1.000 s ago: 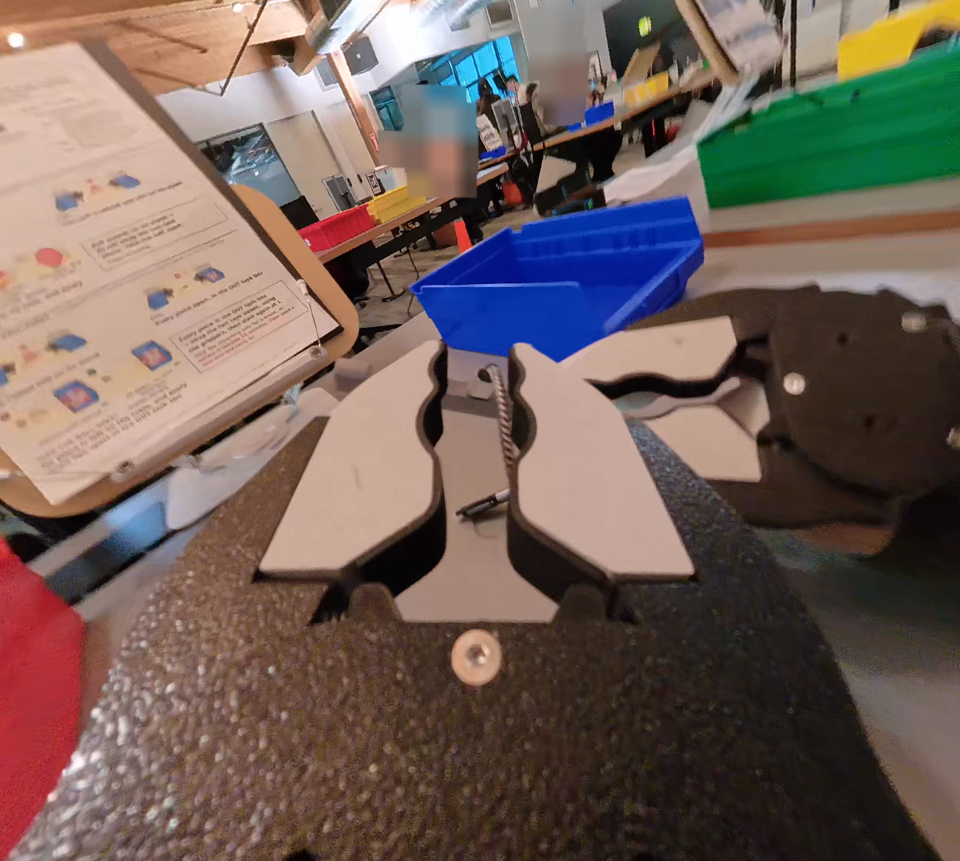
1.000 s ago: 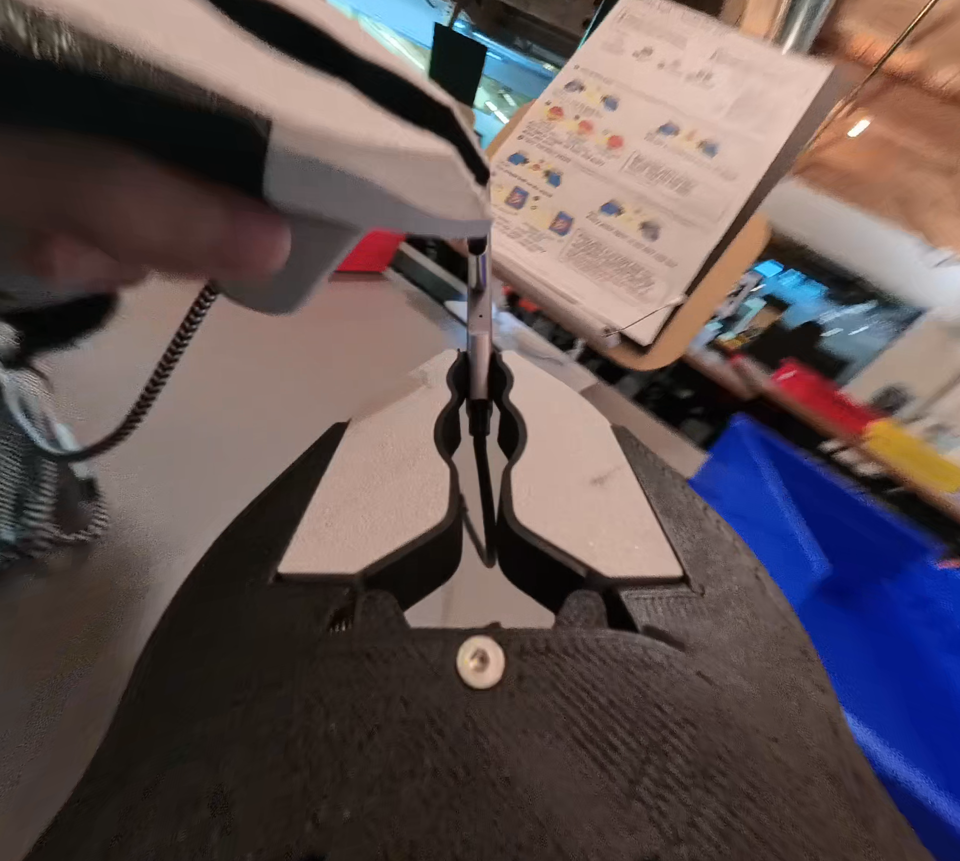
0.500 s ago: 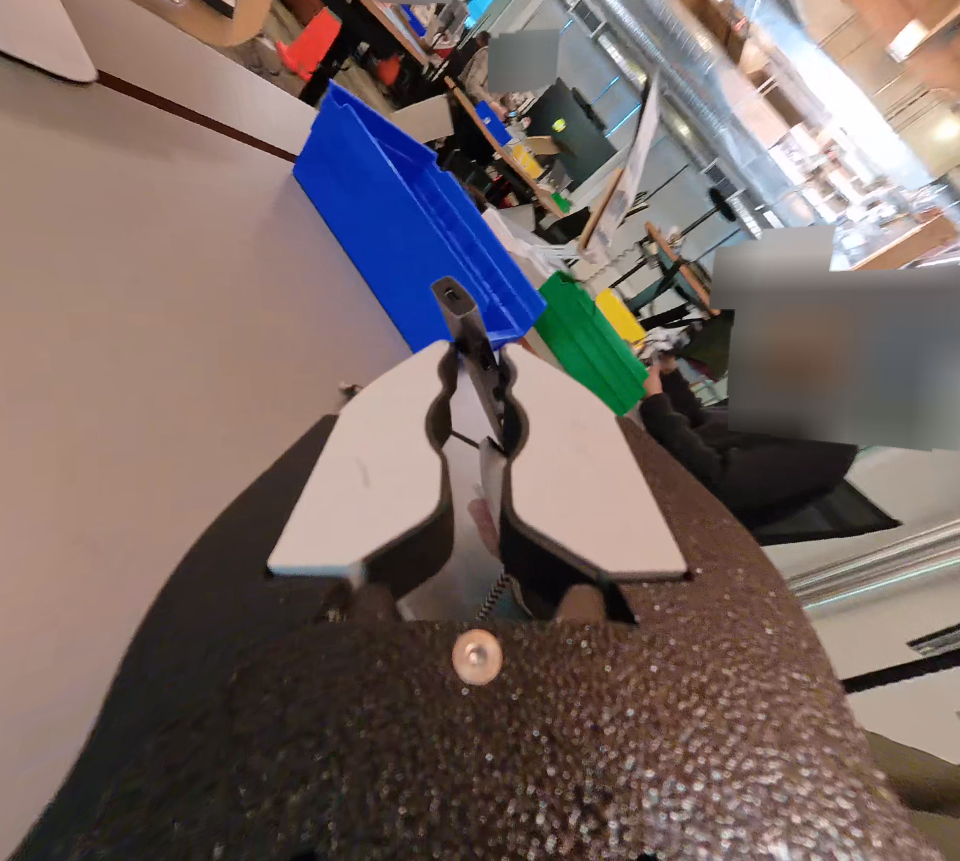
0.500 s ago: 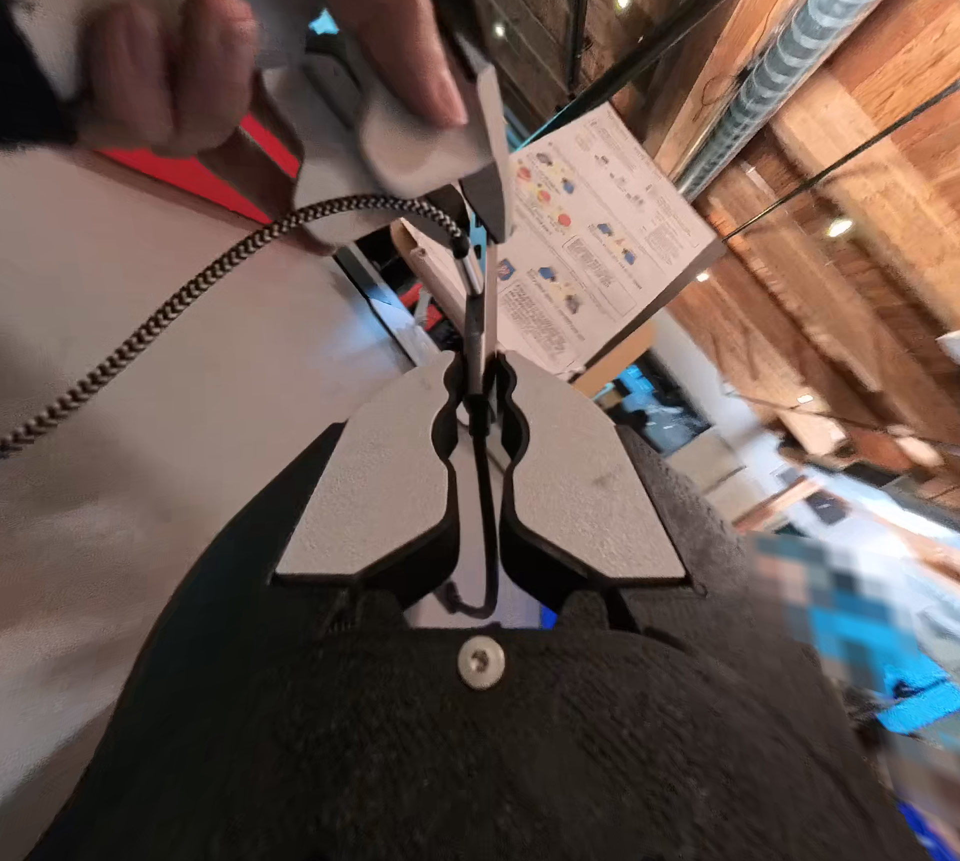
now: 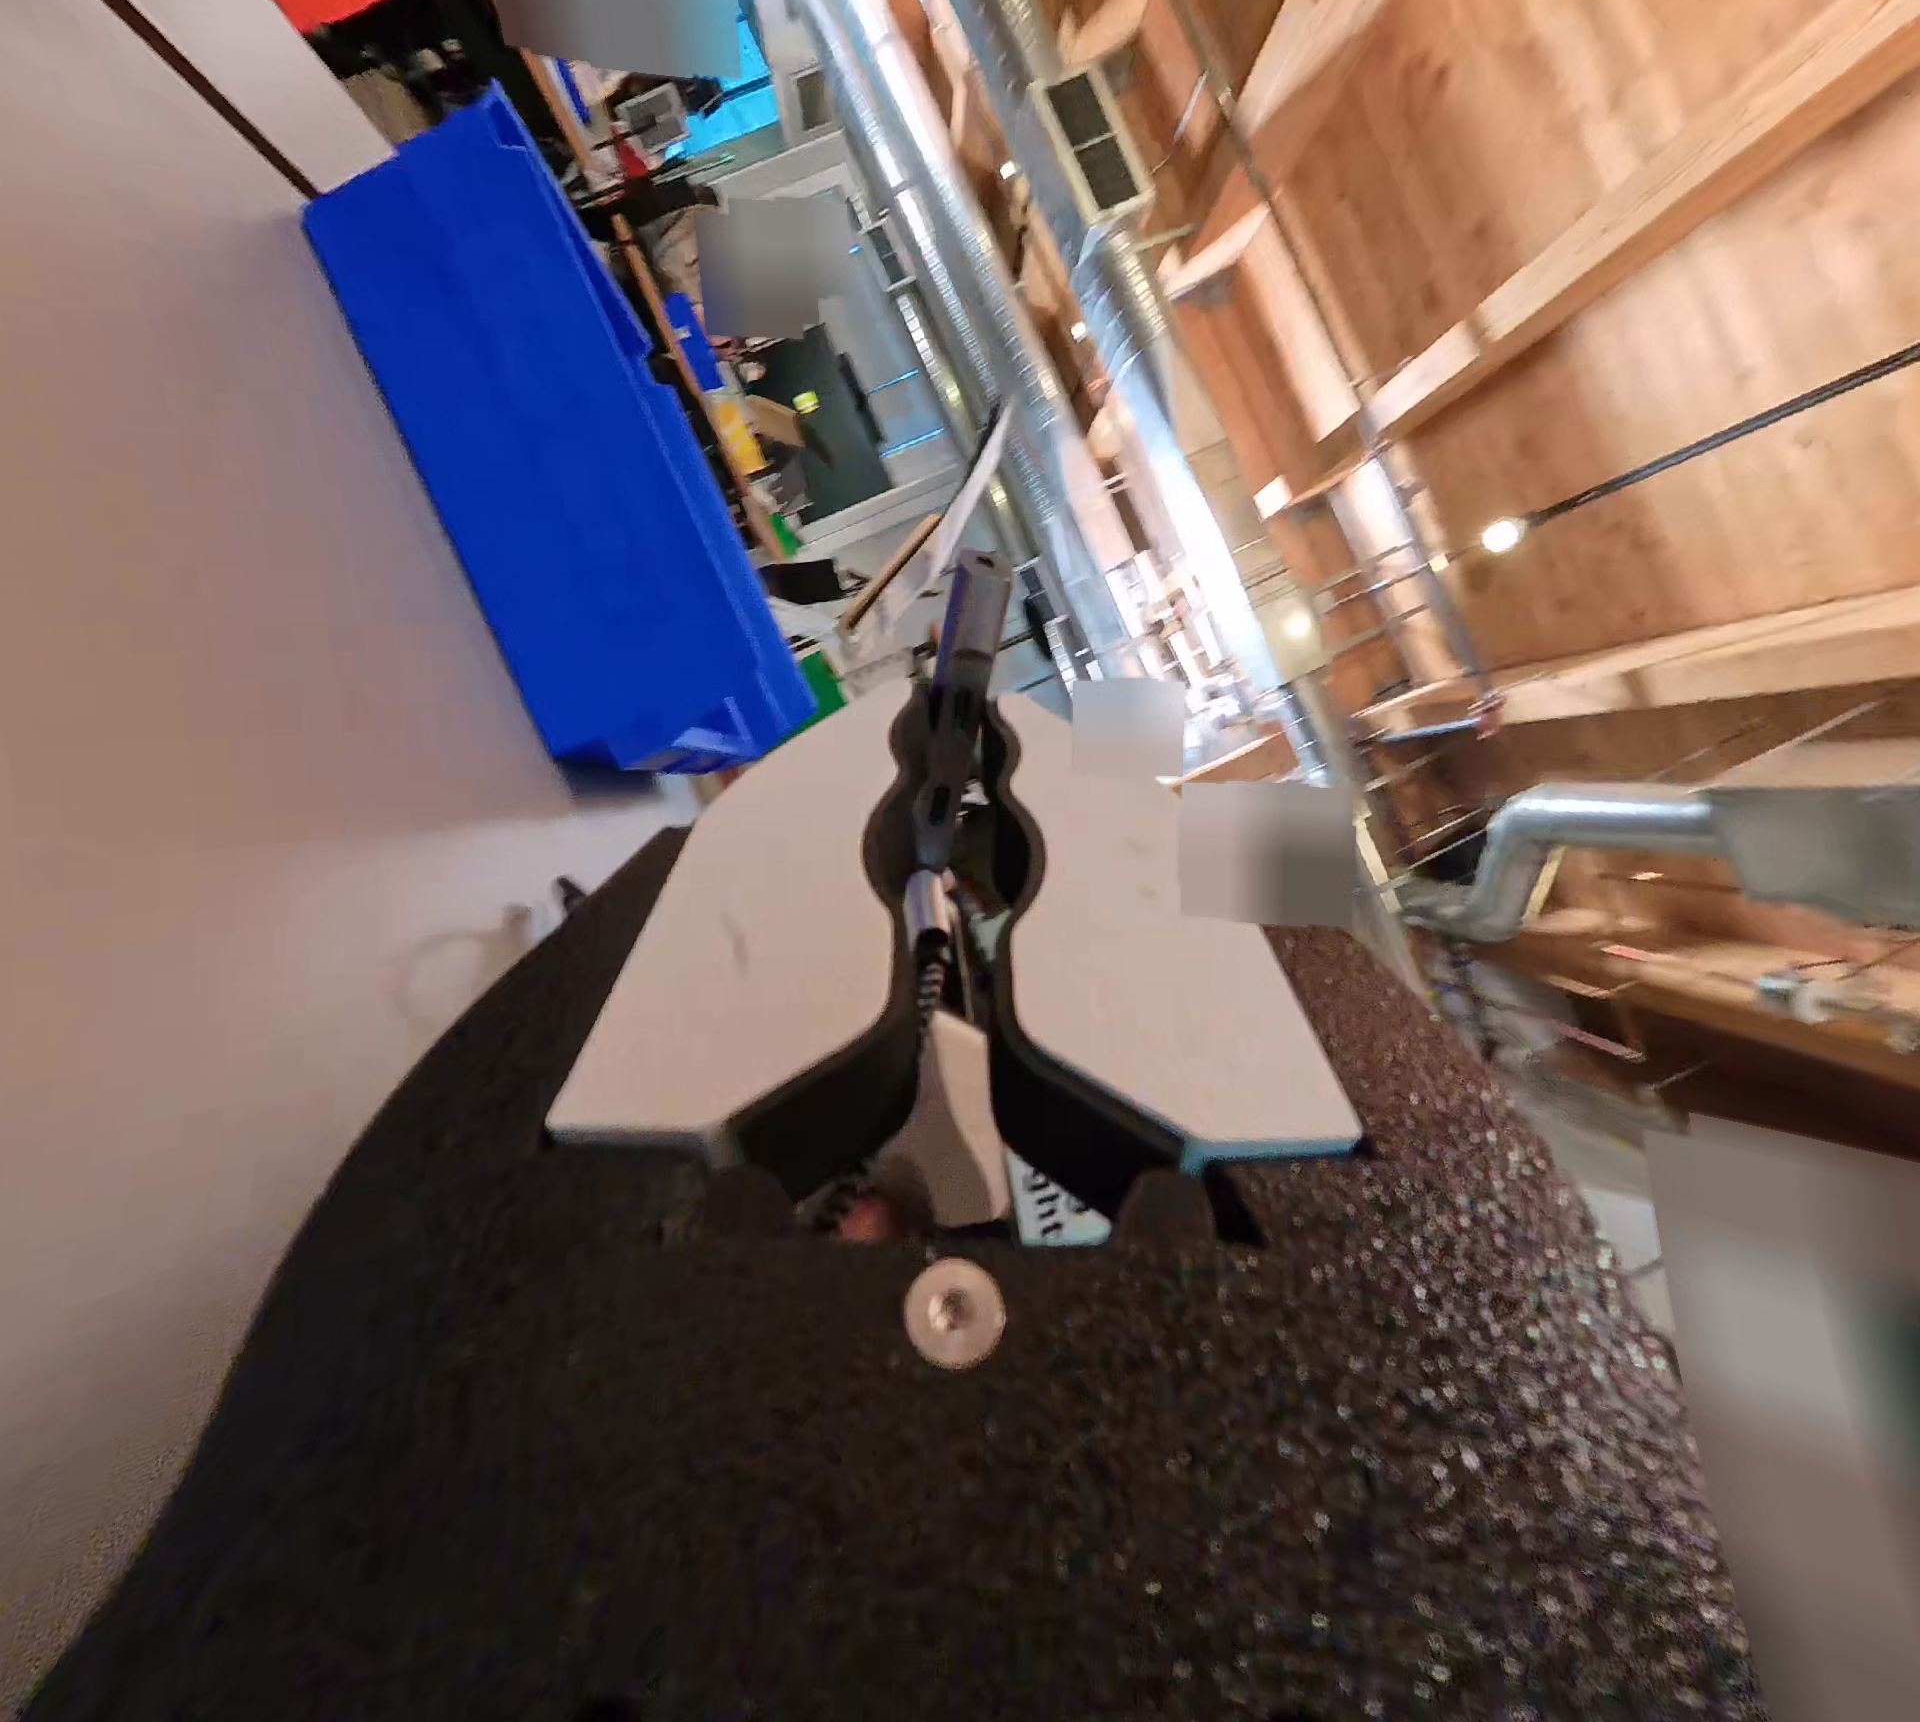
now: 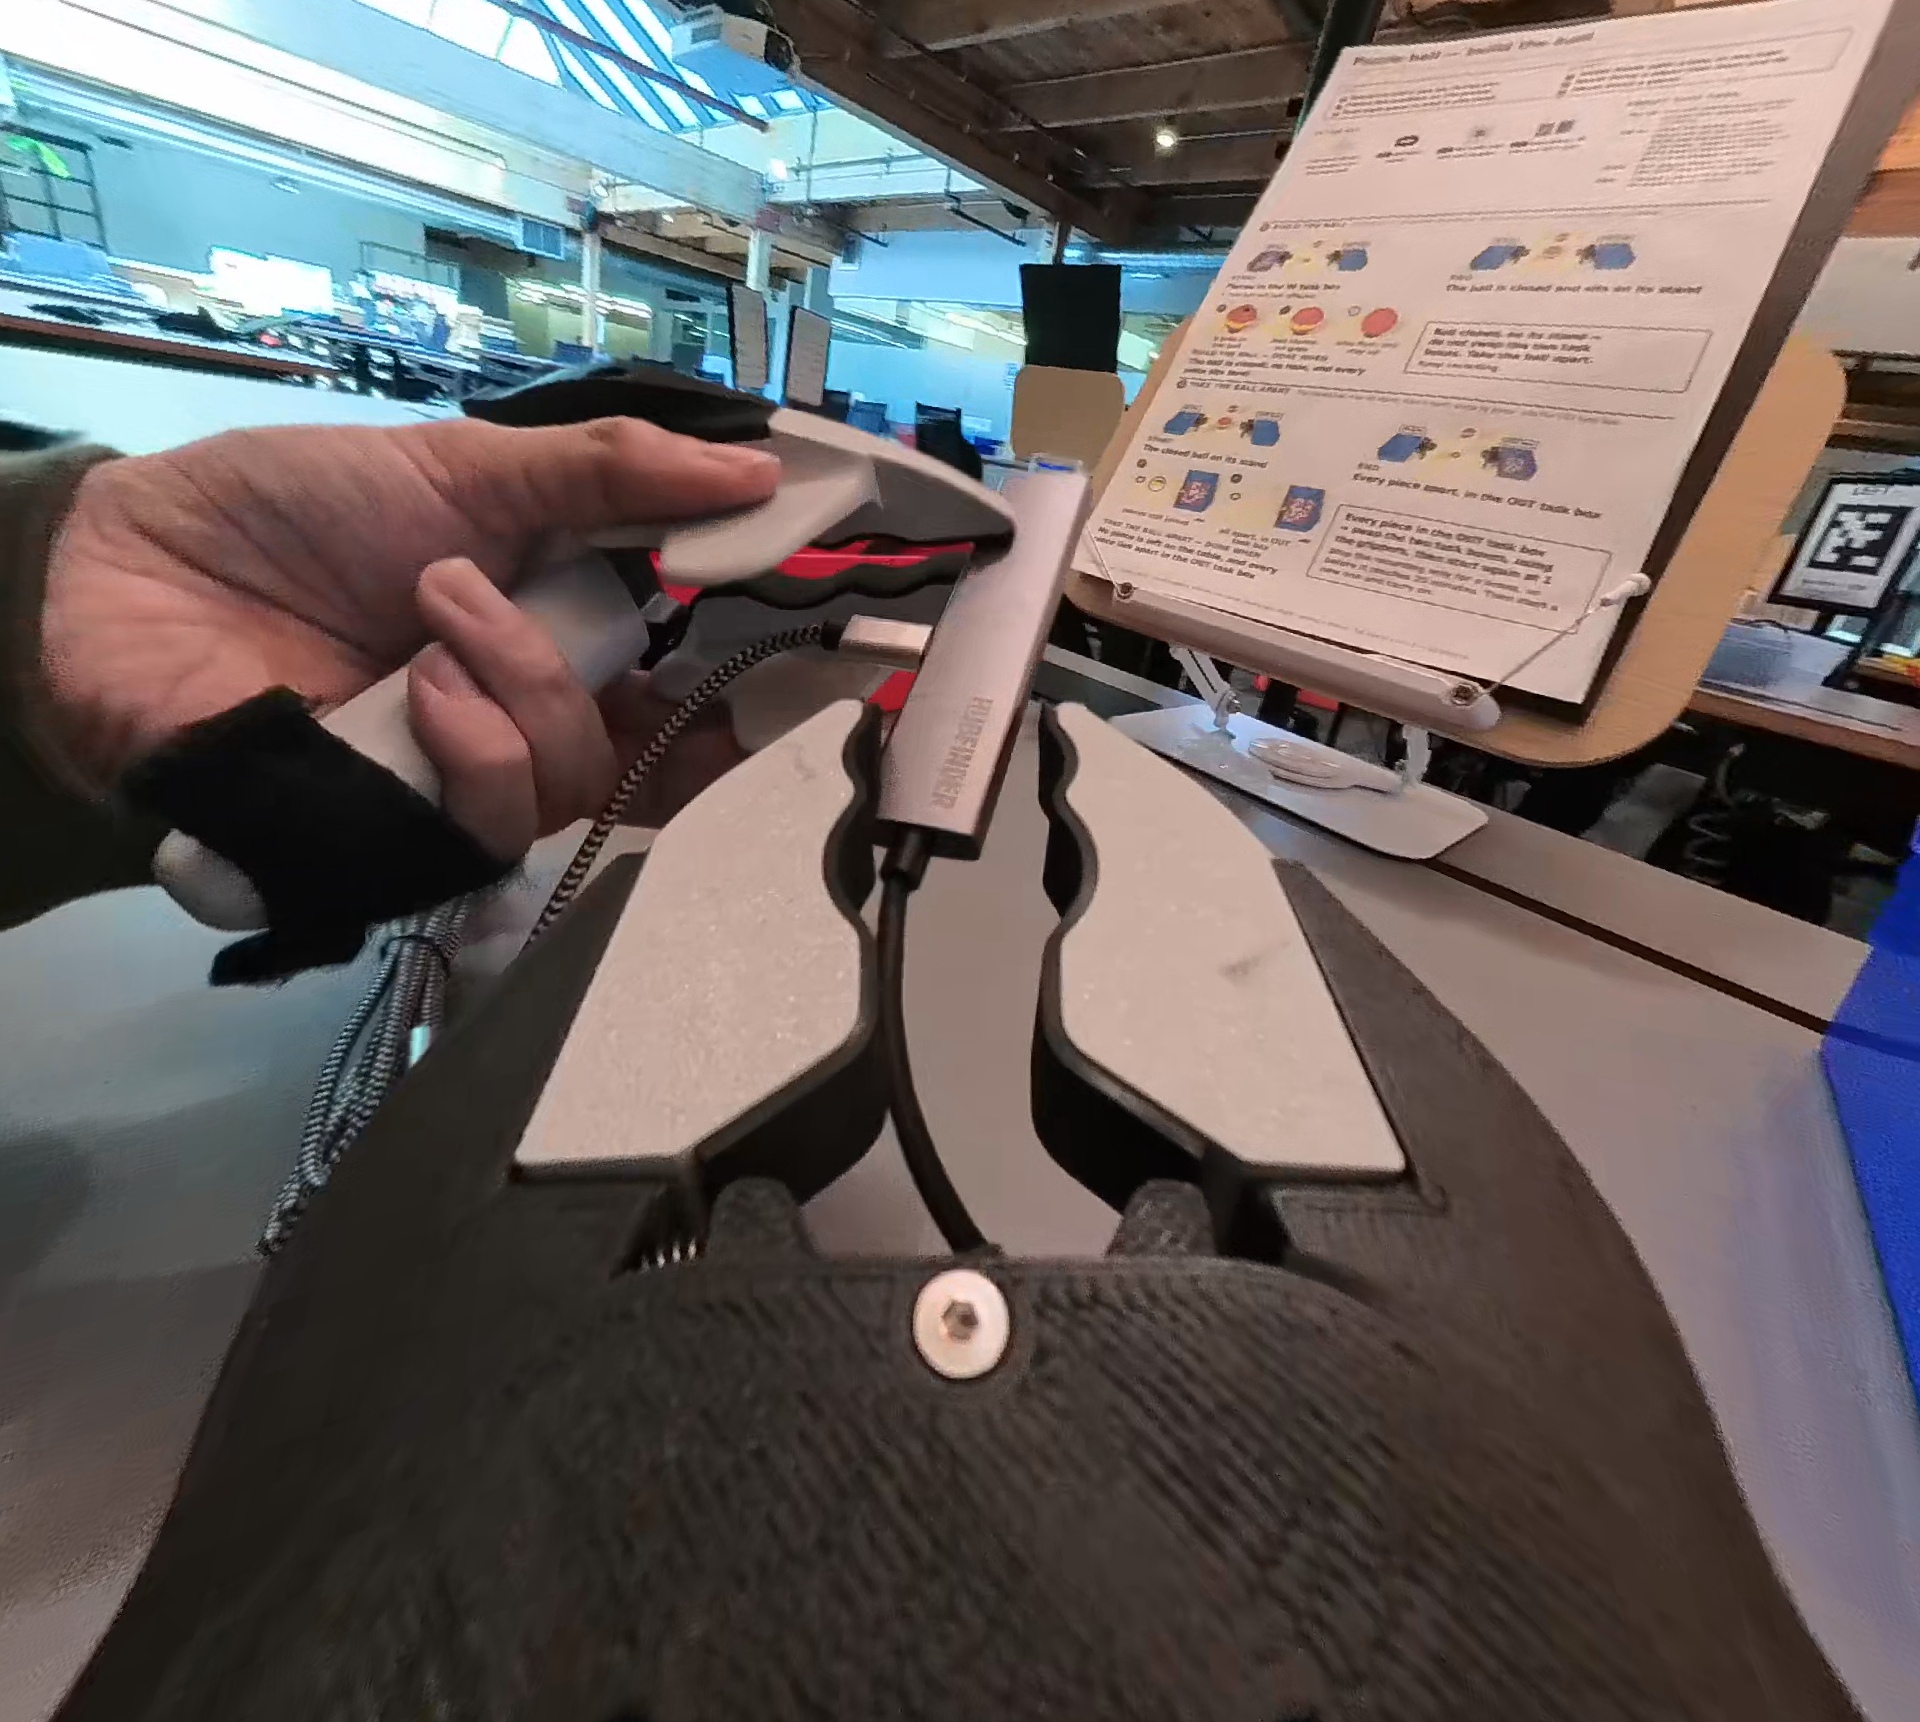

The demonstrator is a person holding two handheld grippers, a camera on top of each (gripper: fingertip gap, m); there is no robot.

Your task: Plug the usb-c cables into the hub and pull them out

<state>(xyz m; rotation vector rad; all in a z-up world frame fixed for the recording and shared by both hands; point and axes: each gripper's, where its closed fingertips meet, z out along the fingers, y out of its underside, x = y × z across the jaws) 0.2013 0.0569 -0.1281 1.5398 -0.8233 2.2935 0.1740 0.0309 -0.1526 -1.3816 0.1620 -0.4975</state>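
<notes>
The grey hub (image 6: 977, 633) stands tilted between my right gripper's (image 6: 951, 727) pads. That gripper is open, with a clear gap on the hub's right side. The hub's black cable (image 6: 894, 997) runs back through those jaws. My left gripper (image 6: 966, 550), held by a hand (image 6: 260, 581), is shut on the hub's upper part. In the left wrist view the hub (image 5: 971, 633) shows edge-on, pinched between the left gripper's (image 5: 951, 716) fingertips. A silver USB-C plug (image 6: 883, 638) on a braided cable (image 6: 644, 768) sits in the hub's side.
A blue bin (image 5: 540, 446) stands on the grey table (image 5: 156, 633); its edge shows in the right wrist view (image 6: 1881, 1101). An instruction sheet on a wooden stand (image 6: 1455, 384) is at the table's far side. More braided cable hangs under the hand. Spacing between my two grippers at the tips: around 5 centimeters.
My right gripper was shut on the hub and has opened around it. My left gripper has closed onto the hub. Both views have swung round.
</notes>
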